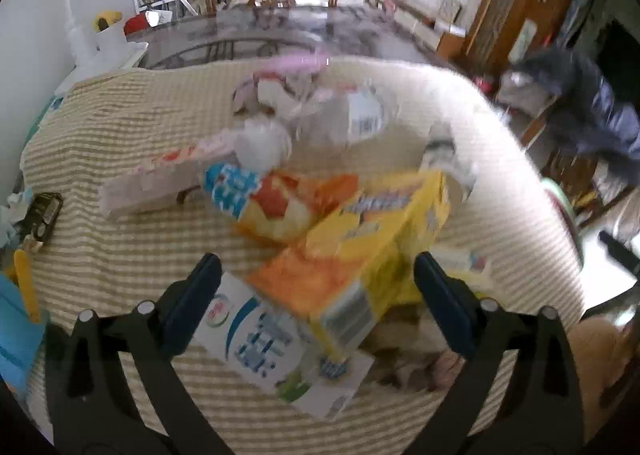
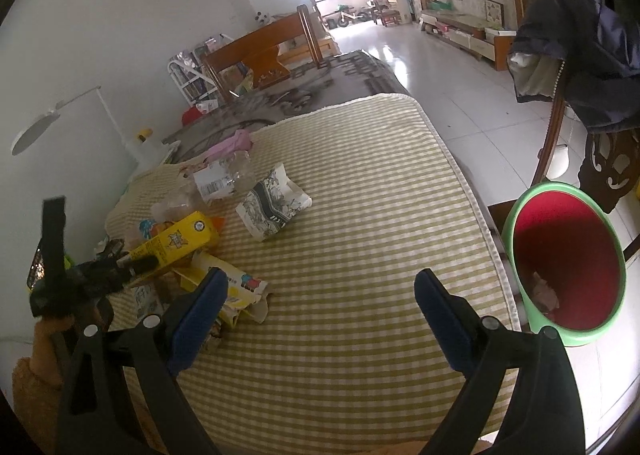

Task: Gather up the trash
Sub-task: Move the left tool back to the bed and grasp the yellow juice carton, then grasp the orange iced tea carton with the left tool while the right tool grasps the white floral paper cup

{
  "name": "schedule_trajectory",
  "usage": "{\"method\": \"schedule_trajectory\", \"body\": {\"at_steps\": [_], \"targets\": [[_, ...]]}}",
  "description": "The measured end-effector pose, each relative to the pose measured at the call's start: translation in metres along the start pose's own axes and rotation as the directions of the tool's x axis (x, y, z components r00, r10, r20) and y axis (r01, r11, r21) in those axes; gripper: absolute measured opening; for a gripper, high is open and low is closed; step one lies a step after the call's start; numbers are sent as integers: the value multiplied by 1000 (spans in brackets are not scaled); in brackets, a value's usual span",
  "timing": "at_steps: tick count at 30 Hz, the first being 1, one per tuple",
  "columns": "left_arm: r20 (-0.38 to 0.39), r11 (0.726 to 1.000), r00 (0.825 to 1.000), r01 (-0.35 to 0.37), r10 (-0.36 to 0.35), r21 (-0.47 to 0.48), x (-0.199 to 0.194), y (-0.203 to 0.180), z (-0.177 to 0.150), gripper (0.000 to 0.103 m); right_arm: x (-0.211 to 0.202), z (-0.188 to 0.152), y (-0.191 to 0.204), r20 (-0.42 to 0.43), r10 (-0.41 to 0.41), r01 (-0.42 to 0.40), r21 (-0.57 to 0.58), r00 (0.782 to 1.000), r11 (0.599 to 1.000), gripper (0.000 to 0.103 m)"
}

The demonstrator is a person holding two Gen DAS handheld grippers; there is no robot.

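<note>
**Left tongs line up on the yellow carton**

The left gripper [image 1: 316, 291] hangs open, jaws straddling the yellow carton [image 1: 372, 251]. The right gripper [image 2: 320, 309], also open, holds nothing; the bin [image 2: 566, 263] stands just right of it. Likely next: close, lift, carry over.

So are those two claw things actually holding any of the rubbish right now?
No. The left gripper is open around the yellow box, not clamped. The right gripper is open over bare cloth.
</note>
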State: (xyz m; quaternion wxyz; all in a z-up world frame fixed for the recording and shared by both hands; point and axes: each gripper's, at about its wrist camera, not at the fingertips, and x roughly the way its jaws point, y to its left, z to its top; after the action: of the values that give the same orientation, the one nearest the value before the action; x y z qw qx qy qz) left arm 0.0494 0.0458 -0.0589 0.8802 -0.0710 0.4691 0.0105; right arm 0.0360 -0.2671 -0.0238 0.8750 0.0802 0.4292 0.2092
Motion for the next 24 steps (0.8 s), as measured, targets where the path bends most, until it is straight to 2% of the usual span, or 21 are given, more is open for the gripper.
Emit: {"method": "schedule_trajectory", "body": {"at_steps": [4, 10, 11, 13, 15, 17, 20, 24], "targets": [[6, 1000, 1000, -4, 4, 20, 9, -13, 10, 91, 0, -1, 0, -1, 0, 0, 2, 1000, 1000, 91], [-12, 995, 1000, -11, 12, 100, 22, -36, 4, 78, 2, -1, 2, -9, -5, 5, -3, 1000, 1000, 91], [-9, 994, 1000, -10, 10, 105, 22, -38, 2, 73, 2, -2, 2, -9, -5, 5, -3, 1000, 1000, 91], [3, 994, 1000, -4, 4, 106, 19, -38, 0, 52, 2, -2, 2, -9, -5, 5, -3, 1000, 1000, 91], [25, 997, 1000, 5, -7, 80, 14, -34, 0, 38, 2, -2, 2, -10, -5, 5, -2, 1000, 1000, 91], [44, 999, 999, 18, -20, 35, 9, -28, -2, 36, 3, -2, 3, -10, -4, 4, -1, 1000, 1000, 91], [59, 996, 996, 76, -73, -50, 1, -18, -8, 35, 4, -2, 3, -14, -7, 7, -2, 1000, 1000, 91], [90, 990, 992, 95, -86, -106, -10, -10, -13, 34, 4, -2, 3, -13, -6, 6, -2, 1000, 1000, 91]]}}
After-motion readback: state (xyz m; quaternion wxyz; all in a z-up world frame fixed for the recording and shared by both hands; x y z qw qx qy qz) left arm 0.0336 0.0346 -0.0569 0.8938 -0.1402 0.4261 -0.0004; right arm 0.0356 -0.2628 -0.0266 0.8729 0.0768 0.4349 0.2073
